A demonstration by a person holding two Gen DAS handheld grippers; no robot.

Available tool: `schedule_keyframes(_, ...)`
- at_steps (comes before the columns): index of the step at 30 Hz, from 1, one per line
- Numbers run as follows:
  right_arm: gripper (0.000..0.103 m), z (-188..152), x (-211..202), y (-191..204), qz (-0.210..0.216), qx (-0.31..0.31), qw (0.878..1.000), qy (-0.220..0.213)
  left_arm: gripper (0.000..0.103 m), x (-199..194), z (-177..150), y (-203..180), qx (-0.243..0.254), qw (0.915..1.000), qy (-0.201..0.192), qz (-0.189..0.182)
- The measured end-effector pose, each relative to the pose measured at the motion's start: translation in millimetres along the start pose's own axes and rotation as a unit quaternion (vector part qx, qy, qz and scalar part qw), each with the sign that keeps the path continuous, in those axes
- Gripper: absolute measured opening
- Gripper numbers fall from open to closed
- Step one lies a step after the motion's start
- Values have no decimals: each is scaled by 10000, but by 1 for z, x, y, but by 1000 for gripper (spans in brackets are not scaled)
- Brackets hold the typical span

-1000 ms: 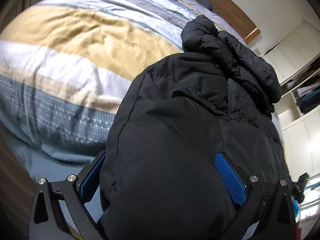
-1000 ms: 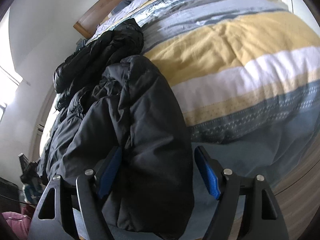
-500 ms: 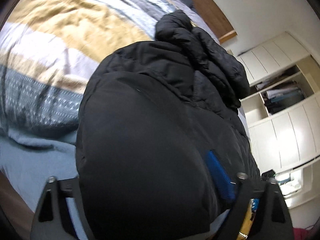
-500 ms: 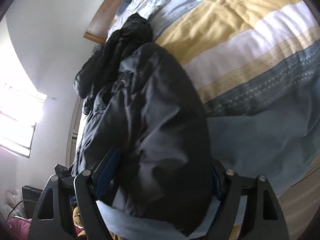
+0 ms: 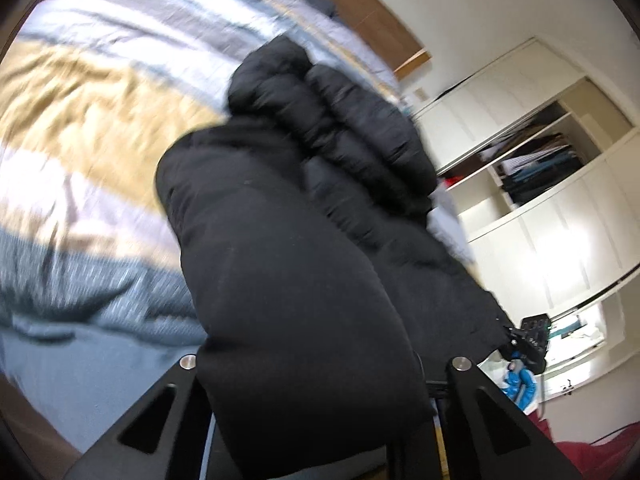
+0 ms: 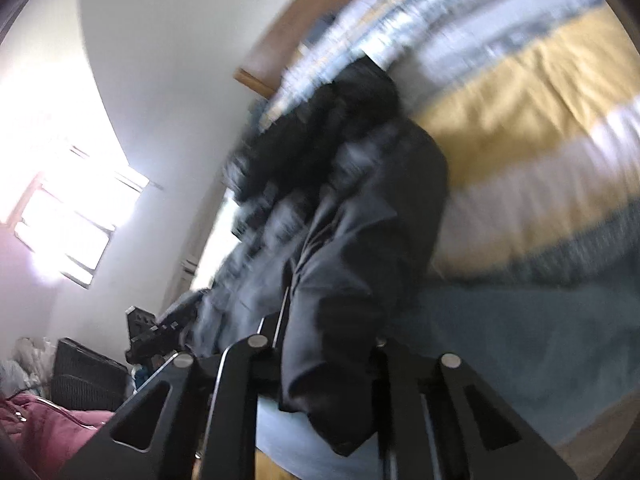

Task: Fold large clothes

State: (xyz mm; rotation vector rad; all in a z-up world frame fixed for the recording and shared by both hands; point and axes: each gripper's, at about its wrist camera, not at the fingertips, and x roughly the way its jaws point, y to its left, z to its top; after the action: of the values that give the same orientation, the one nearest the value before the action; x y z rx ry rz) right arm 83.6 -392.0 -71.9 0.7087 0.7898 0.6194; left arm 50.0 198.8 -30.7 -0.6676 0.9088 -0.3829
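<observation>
A black puffer jacket [image 5: 304, 264] lies along the edge of a striped bed and fills the middle of the left wrist view. My left gripper [image 5: 320, 376] is shut on its near hem; the cloth hides the pads. In the right wrist view the same jacket [image 6: 360, 248] hangs from my right gripper [image 6: 320, 356], which is shut on a fold of its lower edge. Both views are blurred by motion.
The bed's duvet [image 5: 80, 128] has yellow, white and grey stripes, and a wooden headboard [image 5: 384, 20] stands behind it. White wardrobe shelves [image 5: 540, 168] stand to the right. A bright window [image 6: 68, 216] and a dark basket [image 6: 84, 376] are to the left.
Both grippers have closed on the jacket's near edge and lifted it, and the cameras have tilted upward. The blue pads no longer show.
</observation>
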Motion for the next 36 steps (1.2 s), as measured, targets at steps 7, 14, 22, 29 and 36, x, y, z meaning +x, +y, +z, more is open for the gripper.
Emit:
schedule_keyframes(7,14,69,1,39,450,-202,9960,-751,15,-21,81,-35,-98,9938,-601,-928)
schedule_keyframes(14,14,162,13,38,974,167,9846,-1442,15,-13,174,-29,-725,9803,-1055,-1505)
schedule_keyframes(22,14,269,87,27,155,422,9848,-1679,17,48,290,-20,-948,9805,-1317,-1109)
schedule_keyframes(29,14,355,192,9,-1009,352,9824,-1530,17,139,375,13,-988,9880,-1188,-65)
schedule_keyframes(36,14,395,292,-52,-1988,507,9740,-956,22,241,415,77,-1225,9869,-672,811)
